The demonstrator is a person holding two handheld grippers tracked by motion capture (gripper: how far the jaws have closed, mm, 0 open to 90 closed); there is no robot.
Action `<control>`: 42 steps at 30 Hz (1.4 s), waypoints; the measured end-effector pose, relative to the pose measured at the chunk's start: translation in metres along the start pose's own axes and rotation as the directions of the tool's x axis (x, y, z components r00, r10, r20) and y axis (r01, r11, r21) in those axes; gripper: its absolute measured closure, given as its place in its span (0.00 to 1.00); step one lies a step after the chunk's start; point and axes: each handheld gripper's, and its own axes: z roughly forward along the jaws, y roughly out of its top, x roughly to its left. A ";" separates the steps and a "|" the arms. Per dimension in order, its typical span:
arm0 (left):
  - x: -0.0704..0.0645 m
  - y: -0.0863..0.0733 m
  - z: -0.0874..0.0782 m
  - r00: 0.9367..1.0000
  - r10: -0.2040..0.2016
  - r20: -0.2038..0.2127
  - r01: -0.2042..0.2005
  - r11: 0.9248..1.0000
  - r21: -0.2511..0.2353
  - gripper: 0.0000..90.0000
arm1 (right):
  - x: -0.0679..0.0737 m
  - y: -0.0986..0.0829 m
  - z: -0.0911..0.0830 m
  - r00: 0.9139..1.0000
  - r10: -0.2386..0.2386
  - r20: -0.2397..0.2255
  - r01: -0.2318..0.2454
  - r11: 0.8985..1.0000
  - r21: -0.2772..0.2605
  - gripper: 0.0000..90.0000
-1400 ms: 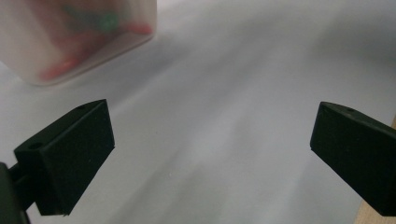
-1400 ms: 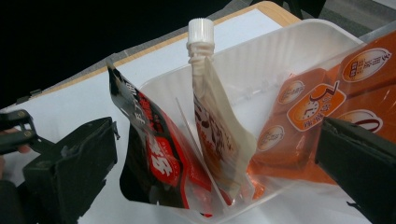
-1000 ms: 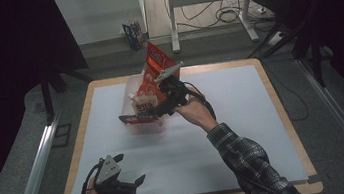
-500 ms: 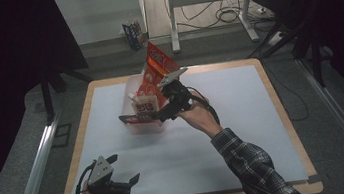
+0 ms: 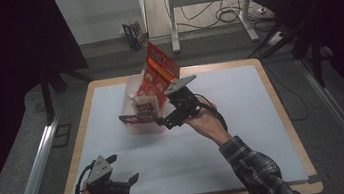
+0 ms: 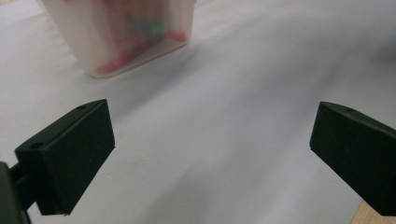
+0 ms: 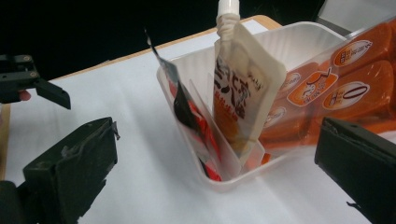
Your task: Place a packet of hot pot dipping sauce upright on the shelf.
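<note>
Nearest the person, the left gripper (image 5: 121,183) is hovering low over the front left corner of the white-topped wooden-edged desk (image 5: 266,140), its two black jaws standing wide apart with nothing between them; it is probably waiting there so that it is out of the way of the other hand. Ahead of it, well apart across bare white surface, the translucent white plastic tub (image 6: 135,42) is sitting on the desk, with red and green packaging blurring through its wall. Farther out, the right gripper (image 5: 166,123) is reaching in just beside the tub's near right side, its jaws also spread wide and empty, framing the tub between them in the right gripper view as though lining up on it or on something in it; which one I cannot tell. Directly ahead of that gripper, a white spouted drink pouch with orange and brown print (image 7: 243,93) is standing upright in the tub (image 7: 299,42), leaning against a thin clear divider that is keeping it from slumping. To the pouch's left, a slim red and black sachet (image 7: 187,116) is wedged on edge against the tub wall. Beyond and to the right, a large orange bag of wrapped snacks (image 7: 336,88) is leaning over the rim, too tall to sit fully inside.
</note>
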 end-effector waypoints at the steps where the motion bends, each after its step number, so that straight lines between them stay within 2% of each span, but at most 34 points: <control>1: 0.000 0.000 0.000 1.000 0.002 -0.001 -0.002 1.000 0.003 0.00 | 0.001 -0.002 -0.001 1.000 -0.001 0.001 0.001 1.000 -0.002 0.00; 9: -0.002 0.000 0.001 1.000 0.009 -0.002 -0.009 1.000 0.011 0.00 | 0.005 -0.022 -0.013 1.000 0.009 0.015 -0.009 1.000 -0.030 0.00; 12: -0.003 0.000 0.002 1.000 0.016 0.001 -0.016 1.000 0.014 0.00 | 0.004 -0.027 -0.018 1.000 -0.007 0.024 0.008 1.000 -0.022 0.00; 17: -0.005 0.001 0.004 1.000 0.029 0.010 -0.029 0.999 0.021 0.00 | 0.004 -0.033 -0.027 0.999 0.025 0.027 -0.023 0.998 -0.054 0.00; 21: -0.005 0.001 0.004 0.999 0.036 0.012 -0.037 0.999 0.022 0.00 | 0.007 -0.036 -0.026 1.000 0.001 0.030 0.000 0.999 -0.036 0.00; 31: -0.007 0.000 0.004 0.999 0.045 0.009 -0.045 0.999 0.027 0.00 | 0.014 -0.043 -0.023 1.000 -0.022 0.013 0.022 1.000 0.004 0.00; 42: -0.007 0.000 0.005 0.999 0.051 0.004 -0.051 0.998 0.033 0.00 | 0.019 -0.059 -0.033 1.000 0.000 0.028 0.000 1.000 0.008 0.00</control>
